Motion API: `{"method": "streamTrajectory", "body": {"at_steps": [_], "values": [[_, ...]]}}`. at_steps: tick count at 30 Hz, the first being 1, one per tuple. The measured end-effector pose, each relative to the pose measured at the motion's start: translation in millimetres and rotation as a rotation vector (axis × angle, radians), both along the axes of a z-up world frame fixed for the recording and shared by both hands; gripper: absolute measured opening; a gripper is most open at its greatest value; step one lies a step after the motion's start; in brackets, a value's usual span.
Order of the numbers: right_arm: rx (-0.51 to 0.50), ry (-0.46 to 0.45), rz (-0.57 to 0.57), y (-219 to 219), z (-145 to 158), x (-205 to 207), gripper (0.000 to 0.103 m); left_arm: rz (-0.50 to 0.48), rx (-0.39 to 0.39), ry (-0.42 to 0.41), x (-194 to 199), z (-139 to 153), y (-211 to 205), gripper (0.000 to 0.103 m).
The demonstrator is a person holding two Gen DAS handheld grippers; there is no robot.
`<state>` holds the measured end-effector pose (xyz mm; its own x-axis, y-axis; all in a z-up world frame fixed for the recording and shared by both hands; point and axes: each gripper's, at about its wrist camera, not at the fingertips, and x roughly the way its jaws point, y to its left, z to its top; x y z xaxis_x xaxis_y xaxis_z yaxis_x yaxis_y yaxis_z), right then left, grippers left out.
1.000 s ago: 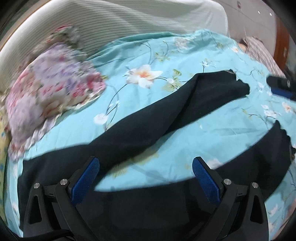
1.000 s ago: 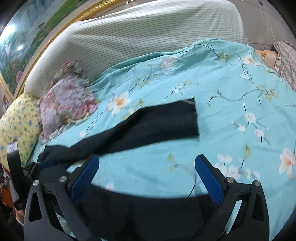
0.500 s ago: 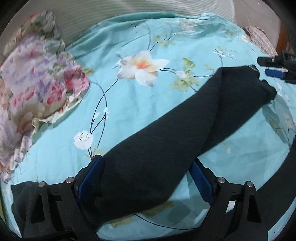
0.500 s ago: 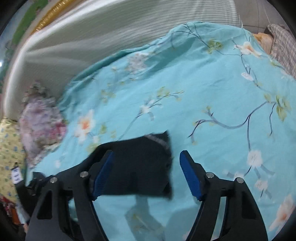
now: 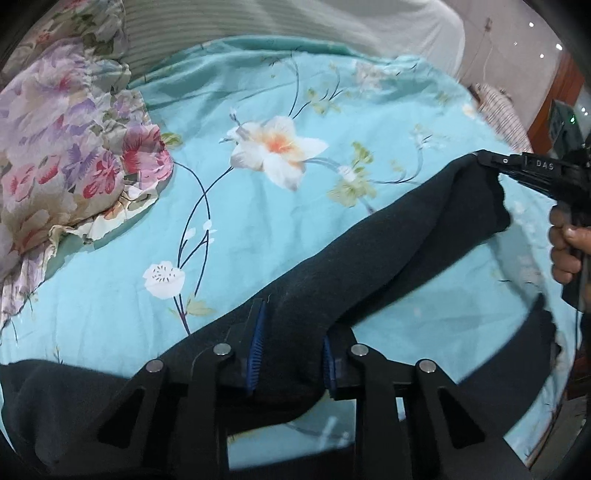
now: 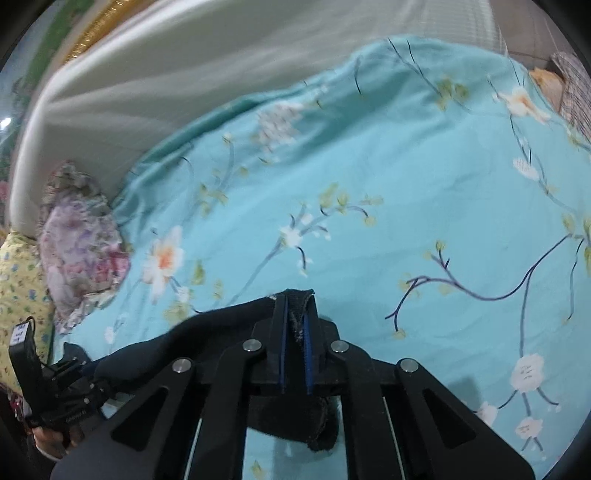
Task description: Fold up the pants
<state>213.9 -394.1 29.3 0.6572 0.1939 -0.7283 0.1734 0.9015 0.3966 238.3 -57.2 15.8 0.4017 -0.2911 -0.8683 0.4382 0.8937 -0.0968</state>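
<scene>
In the left wrist view, your left gripper point(image 5: 291, 347) is pinching a thick bunch of the black pants point(image 5: 369, 266), its blue pads point(image 5: 255, 350) pressed into the cloth on both sides. From there one leg stretches up to the right across the turquoise flowered bedsheet point(image 5: 258, 229), and your right gripper point(image 5: 484, 158) grips its far end. A floral pillow point(image 5: 70, 162) lies at the left, beside the striped headboard cushion point(image 5: 258, 22).

In the right wrist view, your right gripper point(image 6: 295, 328) is squeezed nearly together on the hem of the pants point(image 6: 207, 332), a fold of cloth standing between the pads. The leg runs left toward your left gripper point(image 6: 66, 384). A yellow pillow point(image 6: 18, 280) sits beside the floral pillow point(image 6: 81, 243).
</scene>
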Motion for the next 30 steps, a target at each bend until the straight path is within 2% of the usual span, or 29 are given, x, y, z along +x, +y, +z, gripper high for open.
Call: {"method": "streamTrajectory", "body": {"at_steps": [4,8,13,20,21,22,23,24,25,26,30], "values": [[0.006,-0.081,0.068,1,22,-24,0.008,-0.015,-0.03,-0.011,-30,15,7,0.023],[0.004,-0.112,0.133,3,29,-61,0.008,-0.007,-0.058,0.003,-58,18,18,0.023],[0.001,-0.093,0.173,0,19,-106,0.007,-0.002,-0.096,0.032,-93,14,28,0.022],[0.027,-0.081,0.179,8,8,-143,0.007,0.001,-0.076,0.038,-110,7,25,0.023],[0.038,-0.086,0.177,9,9,-146,0.007,0.0,-0.065,0.026,-112,8,24,0.025],[0.034,-0.086,0.179,11,10,-148,0.007,0.001,-0.049,0.012,-113,9,22,0.04],[0.027,-0.086,0.18,13,10,-149,0.007,0.001,-0.023,-0.012,-113,9,19,0.068],[0.023,-0.084,0.18,15,11,-150,0.007,0.007,0.006,-0.047,-112,9,17,0.078],[0.025,-0.082,0.179,15,10,-151,0.007,0.01,0.055,-0.104,-111,10,12,0.081],[0.027,-0.08,0.176,15,10,-151,0.007,-0.007,0.088,-0.127,-109,9,7,0.081],[0.055,-0.08,0.154,11,11,-150,0.007,-0.14,0.26,-0.174,-100,-5,-25,0.081]]}}
